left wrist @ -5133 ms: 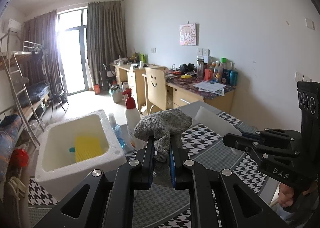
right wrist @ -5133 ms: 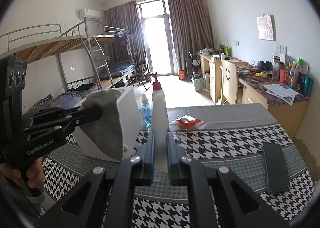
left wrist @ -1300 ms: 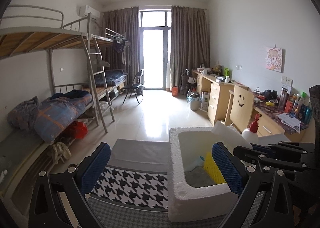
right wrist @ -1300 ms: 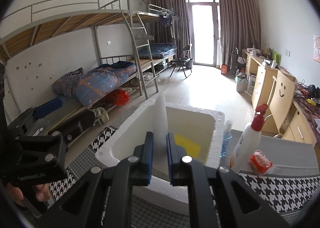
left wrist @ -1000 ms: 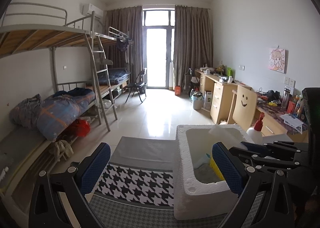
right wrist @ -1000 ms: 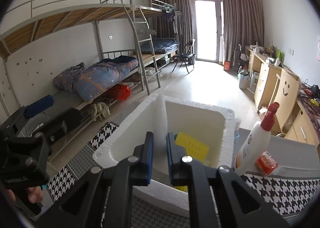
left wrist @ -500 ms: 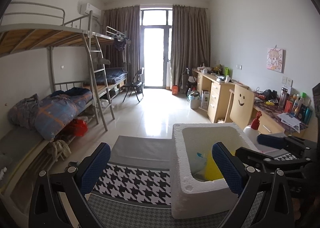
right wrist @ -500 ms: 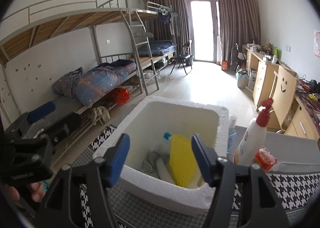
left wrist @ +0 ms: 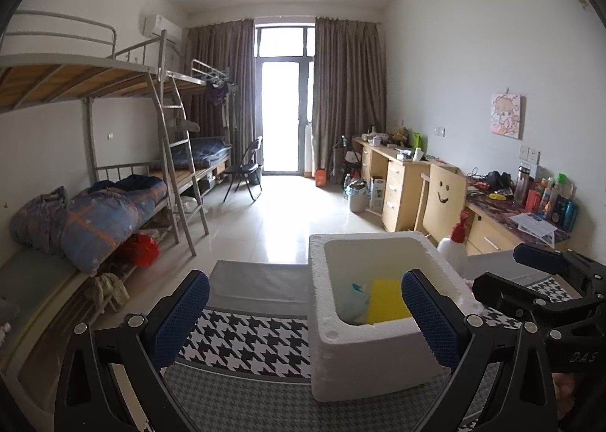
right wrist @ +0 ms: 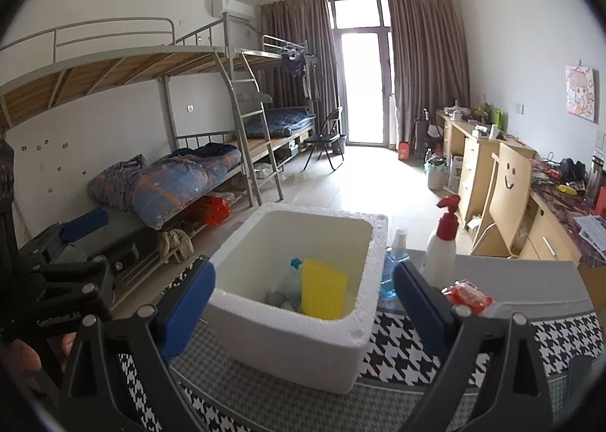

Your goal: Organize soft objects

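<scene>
Left wrist view: left gripper [left wrist: 305, 312] spread wide, empty, above checked desk [left wrist: 246, 337]. Foam box [left wrist: 363, 352] just right of centre; yellow sponge [left wrist: 388, 305] inside. Right gripper [left wrist: 538, 280] at far right.

Right wrist view: right gripper [right wrist: 303, 303] spread wide, empty, straddling foam box [right wrist: 299, 341]. Sponge [right wrist: 322, 293], grey cloth [right wrist: 274, 297] inside. Spray bottle [right wrist: 441, 248], red packet [right wrist: 467, 299] on desk beside box.

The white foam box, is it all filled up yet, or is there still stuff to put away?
Some is done: the white foam box already holds a yellow ribbed sponge, a small bottle with a teal cap and something grey at the bottom. Nothing is in hand: the left claw and right claw are both open and empty. No other soft thing is visible on the table, so it looks nearly finished.
</scene>
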The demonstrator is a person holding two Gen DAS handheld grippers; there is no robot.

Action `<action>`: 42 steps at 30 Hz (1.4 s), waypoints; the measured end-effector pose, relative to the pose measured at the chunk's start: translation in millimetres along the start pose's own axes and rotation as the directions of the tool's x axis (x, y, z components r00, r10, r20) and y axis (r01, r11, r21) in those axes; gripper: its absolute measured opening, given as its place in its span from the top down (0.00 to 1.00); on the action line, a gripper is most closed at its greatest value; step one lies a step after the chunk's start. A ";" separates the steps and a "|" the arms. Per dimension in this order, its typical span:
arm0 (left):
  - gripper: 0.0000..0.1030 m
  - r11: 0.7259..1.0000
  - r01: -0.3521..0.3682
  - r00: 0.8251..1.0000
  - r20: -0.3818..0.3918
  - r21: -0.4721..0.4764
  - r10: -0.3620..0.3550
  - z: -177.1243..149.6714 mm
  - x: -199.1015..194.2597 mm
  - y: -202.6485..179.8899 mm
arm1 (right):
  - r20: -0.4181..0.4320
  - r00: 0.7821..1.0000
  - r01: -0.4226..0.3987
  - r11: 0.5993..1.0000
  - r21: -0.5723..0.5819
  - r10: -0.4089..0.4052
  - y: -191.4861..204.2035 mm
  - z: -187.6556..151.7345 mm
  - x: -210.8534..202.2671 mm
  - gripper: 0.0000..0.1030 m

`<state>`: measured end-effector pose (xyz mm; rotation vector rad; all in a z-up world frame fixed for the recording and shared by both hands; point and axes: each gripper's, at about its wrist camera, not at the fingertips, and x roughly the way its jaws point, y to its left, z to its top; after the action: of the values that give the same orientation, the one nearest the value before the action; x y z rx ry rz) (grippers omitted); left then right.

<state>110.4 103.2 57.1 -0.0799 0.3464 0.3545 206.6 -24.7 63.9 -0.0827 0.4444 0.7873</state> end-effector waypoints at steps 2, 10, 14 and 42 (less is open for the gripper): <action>0.01 1.000 0.014 1.000 0.006 0.000 -0.014 -1.6 -7.3 -1.7 | 0.011 1.000 0.001 1.000 0.001 -0.001 2.4 0.0 -6.4 0.06; 0.01 0.999 0.048 0.998 0.043 -0.001 -0.048 -9.3 -32.4 -12.0 | 0.057 0.998 0.010 1.000 0.022 -0.011 1.7 -10.4 -35.2 0.04; 0.01 0.998 0.058 0.997 0.056 0.000 -0.058 -15.9 -40.9 -16.3 | 0.074 0.997 0.019 0.999 0.030 -0.021 1.1 -19.1 -45.2 0.02; 0.01 0.997 0.075 0.989 0.125 0.012 -0.076 -64.7 -86.9 -28.3 | 0.172 0.984 0.054 0.998 0.006 -0.055 11.5 -74.8 -99.6 0.01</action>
<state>23.4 39.6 26.9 -0.0629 0.2200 0.2821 110.4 -100.6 38.8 -0.0252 0.2772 0.7335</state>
